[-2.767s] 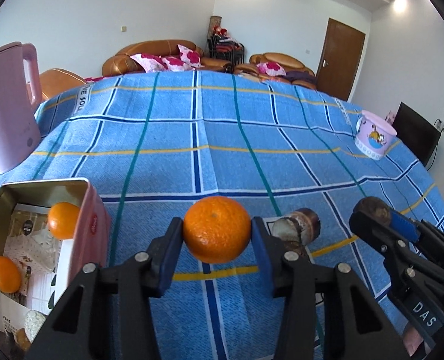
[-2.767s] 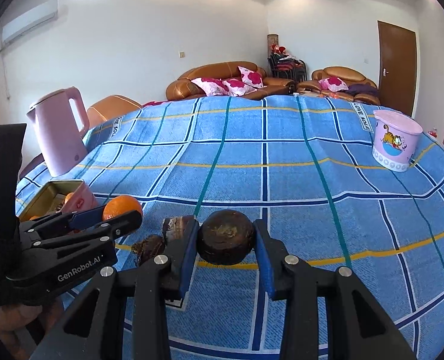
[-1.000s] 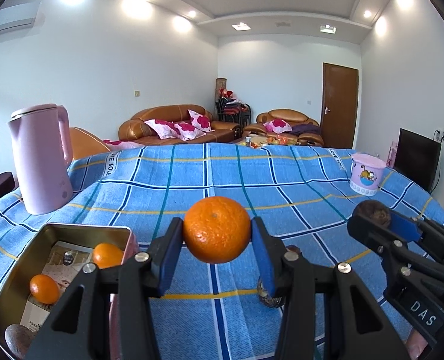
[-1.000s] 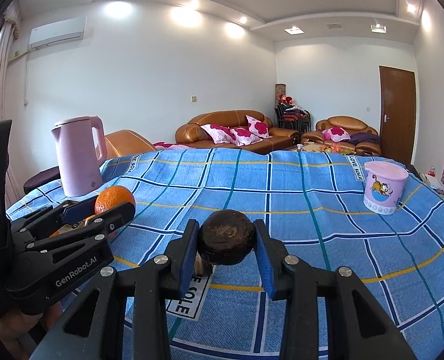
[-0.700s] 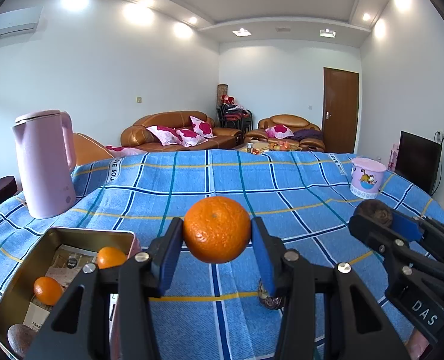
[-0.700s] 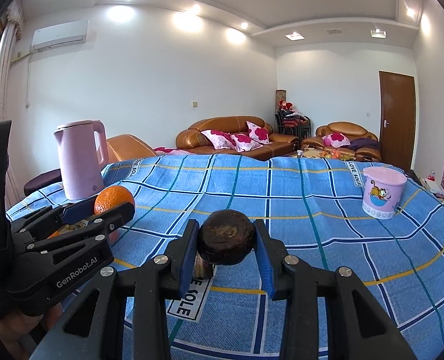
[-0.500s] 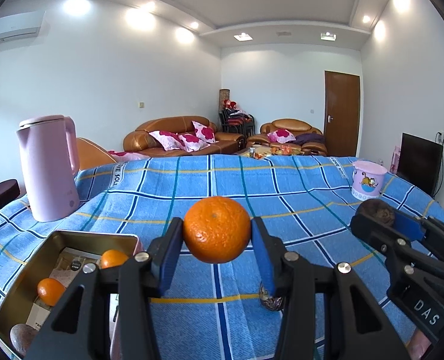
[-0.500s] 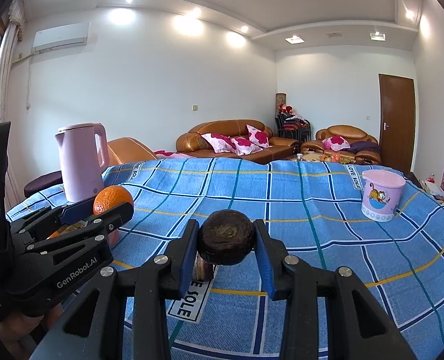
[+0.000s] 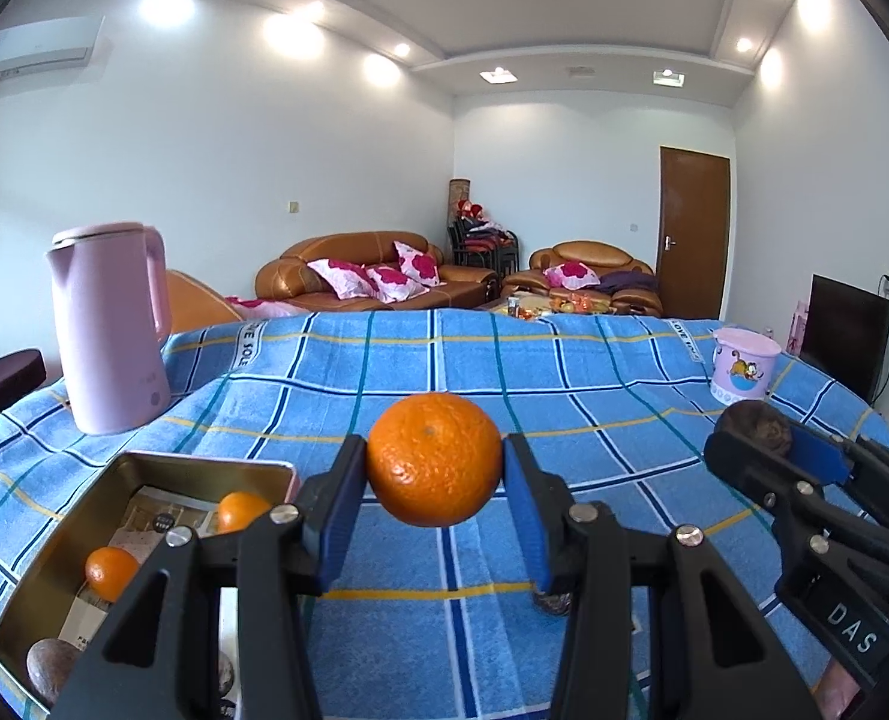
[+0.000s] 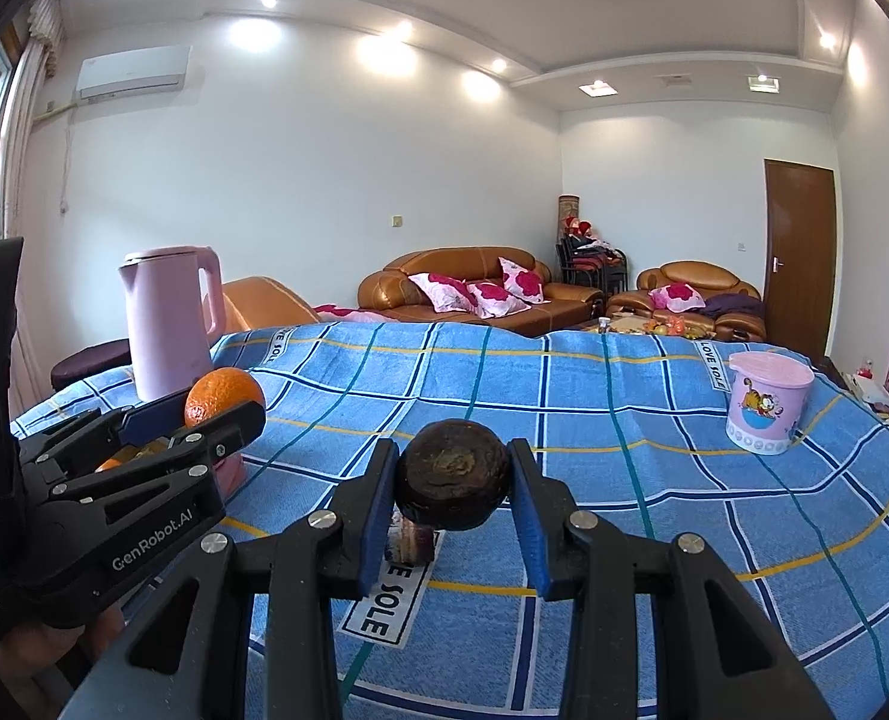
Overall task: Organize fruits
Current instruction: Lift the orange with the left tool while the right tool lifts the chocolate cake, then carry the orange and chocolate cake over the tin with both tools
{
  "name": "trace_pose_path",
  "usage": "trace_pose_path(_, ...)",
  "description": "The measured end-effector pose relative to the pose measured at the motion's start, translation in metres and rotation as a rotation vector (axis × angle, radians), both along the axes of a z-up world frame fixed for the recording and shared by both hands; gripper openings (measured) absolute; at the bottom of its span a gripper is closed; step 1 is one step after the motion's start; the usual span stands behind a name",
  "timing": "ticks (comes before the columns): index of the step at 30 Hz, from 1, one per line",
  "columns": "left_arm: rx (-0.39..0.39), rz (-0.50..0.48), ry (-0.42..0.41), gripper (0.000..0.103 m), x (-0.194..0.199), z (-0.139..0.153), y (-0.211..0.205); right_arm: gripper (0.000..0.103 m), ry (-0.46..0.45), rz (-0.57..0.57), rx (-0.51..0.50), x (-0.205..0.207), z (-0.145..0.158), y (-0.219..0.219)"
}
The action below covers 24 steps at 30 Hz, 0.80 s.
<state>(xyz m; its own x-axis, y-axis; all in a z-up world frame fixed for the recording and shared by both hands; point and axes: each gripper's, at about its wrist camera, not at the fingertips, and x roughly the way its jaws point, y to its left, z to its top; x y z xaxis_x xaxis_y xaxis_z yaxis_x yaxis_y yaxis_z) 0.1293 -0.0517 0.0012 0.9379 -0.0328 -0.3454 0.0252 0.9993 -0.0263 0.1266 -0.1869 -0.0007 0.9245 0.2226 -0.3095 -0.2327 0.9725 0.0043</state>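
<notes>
The left gripper (image 9: 434, 504) has its fingers closed on an orange (image 9: 434, 467), pinched at its widest girth and held in the air just to the right of the open tin (image 9: 144, 463) and above its rim. The right gripper (image 10: 451, 507) grips a dark brown round fruit (image 10: 453, 475) the same way, further right of the tin, above the blue checked cloth on the counter (image 10: 654, 438).

Inside the tin lie two smaller oranges (image 9: 112, 572) and a brownish fruit (image 9: 51, 669) at its near end. Another small dark piece (image 10: 411, 540) rests on the cloth right of the tin, mostly hidden behind the fingers; it may be a cut fruit, but that is hard to tell.

The orange looks light, firm and slightly yielding, with a pebbled skin that should not slip; a hold across the middle suits it. The dark fruit looks hard and rough-skinned, perhaps brittle, so a gentle release low inside the tin seems wise.
</notes>
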Motion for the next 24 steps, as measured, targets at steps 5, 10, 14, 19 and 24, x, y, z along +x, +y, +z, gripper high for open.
trace_pose_path(5,-0.009,0.021,0.015,0.047,-0.004,0.002,0.016,0.039,0.021,0.047,0.006,-0.001,0.005,0.017)
trace_pose_path(10,-0.011,0.045,0.017,0.047,-0.013,0.007,0.034,0.039,0.026,0.114,0.015,-0.001,0.015,0.041)
trace_pose_path(14,-0.002,0.066,0.026,0.047,-0.016,0.011,0.047,0.039,0.045,0.157,0.021,0.003,0.019,0.058)
trace_pose_path(19,0.013,0.095,0.052,0.047,-0.02,0.009,0.064,0.039,0.069,0.207,0.022,0.008,0.023,0.079)
trace_pose_path(24,0.013,0.133,0.081,0.047,-0.022,0.006,0.083,0.039,0.078,0.252,0.005,0.009,0.024,0.1)
